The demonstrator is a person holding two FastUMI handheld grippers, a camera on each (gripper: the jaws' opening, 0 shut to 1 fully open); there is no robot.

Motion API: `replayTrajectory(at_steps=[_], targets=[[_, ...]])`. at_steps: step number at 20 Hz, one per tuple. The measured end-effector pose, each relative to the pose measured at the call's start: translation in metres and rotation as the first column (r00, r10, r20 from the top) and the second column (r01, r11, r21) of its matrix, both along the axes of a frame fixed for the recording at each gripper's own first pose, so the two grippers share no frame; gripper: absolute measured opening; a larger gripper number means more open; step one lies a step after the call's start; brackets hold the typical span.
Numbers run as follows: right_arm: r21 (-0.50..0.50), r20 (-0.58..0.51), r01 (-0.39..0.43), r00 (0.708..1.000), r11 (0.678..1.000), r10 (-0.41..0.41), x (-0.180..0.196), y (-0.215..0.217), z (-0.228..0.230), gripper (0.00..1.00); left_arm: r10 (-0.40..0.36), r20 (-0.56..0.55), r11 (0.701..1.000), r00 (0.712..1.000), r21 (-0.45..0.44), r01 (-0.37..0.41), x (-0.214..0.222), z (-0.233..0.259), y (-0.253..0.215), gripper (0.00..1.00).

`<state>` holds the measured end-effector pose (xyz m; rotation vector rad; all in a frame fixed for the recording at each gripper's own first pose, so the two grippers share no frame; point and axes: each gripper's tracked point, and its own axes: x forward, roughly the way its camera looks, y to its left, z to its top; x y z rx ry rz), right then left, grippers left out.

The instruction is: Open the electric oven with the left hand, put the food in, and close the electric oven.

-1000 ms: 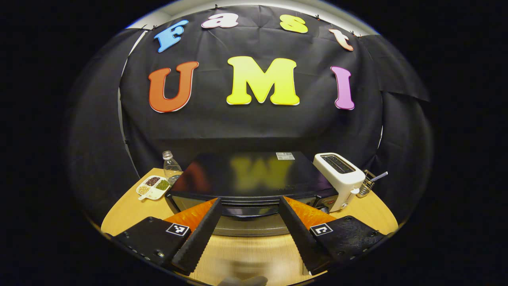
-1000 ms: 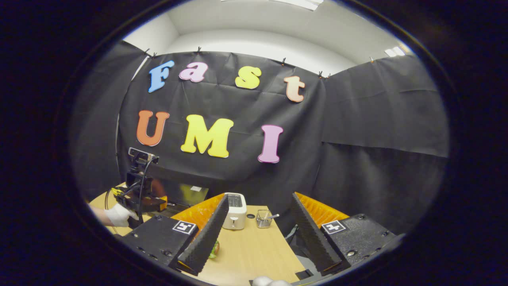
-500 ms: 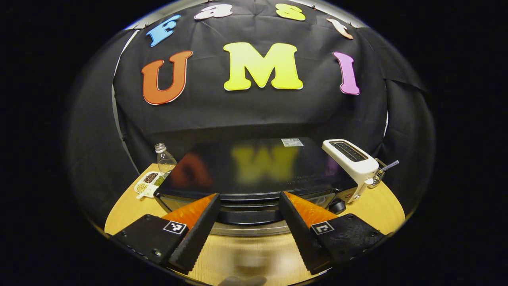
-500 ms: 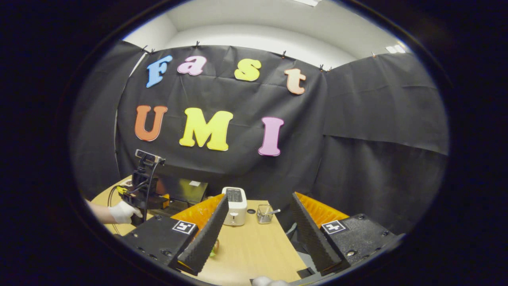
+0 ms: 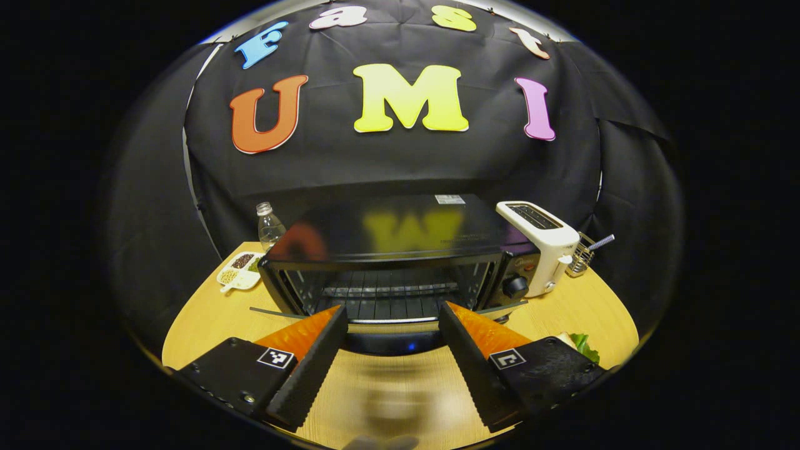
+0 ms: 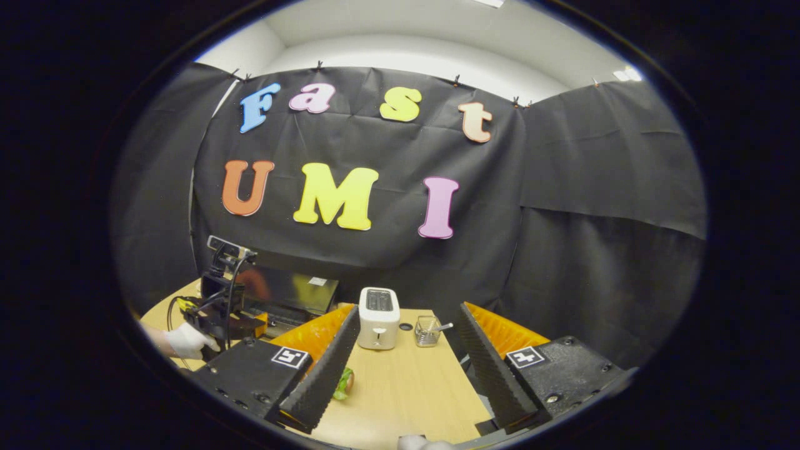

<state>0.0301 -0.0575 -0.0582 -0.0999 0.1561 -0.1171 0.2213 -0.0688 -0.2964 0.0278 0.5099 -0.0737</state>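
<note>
Now we see the electric oven (image 5: pixel 387 262) mid-table, its door (image 5: pixel 387 340) dropped open between our left gripper (image 5: pixel 390 350) fingers, spread apart. Right gripper (image 6: pixel 406 369) gapes too. Near-right lies the food (image 6: pixel 343 383), probably soft and light; we'd pinch its sides gently.

Your food (image 6: pixel 343 384) sits half hidden behind your right gripper's finger (image 6: pixel 320 377); the oven door's handle (image 5: pixel 392 342) is blurred between the left gripper's fingers.

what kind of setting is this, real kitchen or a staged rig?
Most likely a staged kitchen mock-up in a recording booth: a wooden table against a black cloth wall, carrying an open electric oven, a white toaster and a divided snack dish.
</note>
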Motion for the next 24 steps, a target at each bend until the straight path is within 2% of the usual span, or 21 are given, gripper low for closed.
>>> replayTrajectory(at_steps=[1,2,4,5,9,10,12,13,21,22,23,24], targets=[[0.003,-0.003,0.000,1.000,1.000,0.000,-0.002,0.000,-0.002,1.00,0.000,-0.008,1.000,1.000,-0.001,0.000,-0.009,-0.004,0.000,0.98],[0.005,-0.007,-0.001,1.000,1.000,0.001,-0.005,0.000,-0.004,0.92,-0.002,-0.018,1.000,1.000,0.001,0.002,-0.018,-0.009,0.000,0.98],[0.008,-0.017,-0.004,1.000,1.000,0.004,-0.009,0.001,-0.009,0.92,0.000,-0.044,1.000,0.999,-0.001,0.000,-0.034,-0.020,0.000,0.97],[0.007,-0.019,-0.004,1.000,1.000,0.004,-0.012,0.001,-0.010,1.00,0.000,-0.053,1.000,0.999,0.002,0.000,-0.040,-0.024,0.001,0.97],[0.005,-0.032,0.002,0.999,1.000,-0.002,-0.021,-0.003,-0.018,1.00,0.003,-0.118,1.000,0.993,0.002,-0.002,-0.064,-0.051,0.001,0.97],[0.006,-0.037,0.004,0.999,1.000,-0.004,-0.023,-0.003,-0.020,0.92,0.002,-0.133,1.000,0.991,0.004,-0.002,-0.071,-0.057,0.001,0.97],[0.005,-0.046,0.011,0.999,1.000,-0.010,-0.027,-0.007,-0.024,0.92,0.002,-0.169,1.000,0.986,0.004,-0.001,-0.081,-0.073,0.001,0.97],[0.005,-0.052,0.013,0.999,1.000,-0.012,-0.028,-0.007,-0.027,1.00,0.004,-0.192,1.000,0.981,0.005,-0.003,-0.084,-0.080,0.000,0.97],[-0.014,-0.076,0.033,0.996,0.999,-0.034,-0.037,-0.017,-0.033,1.00,0.015,-0.345,1.000,0.938,-0.015,-0.022,-0.097,-0.132,0.002,0.96],[-0.017,-0.079,0.036,0.996,0.999,-0.037,-0.036,-0.018,-0.034,1.00,0.018,-0.359,1.000,0.933,-0.017,-0.026,-0.098,-0.137,0.002,1.00],[-0.019,-0.088,0.037,0.995,0.999,-0.038,-0.036,-0.018,-0.037,1.00,0.015,-0.359,1.000,0.933,-0.012,-0.021,-0.099,-0.136,0.001,0.96],[-0.020,-0.094,0.037,0.995,0.999,-0.039,-0.035,-0.018,-0.039,0.92,0.010,-0.355,1.000,0.935,-0.006,-0.013,-0.098,-0.137,0.001,0.96]])
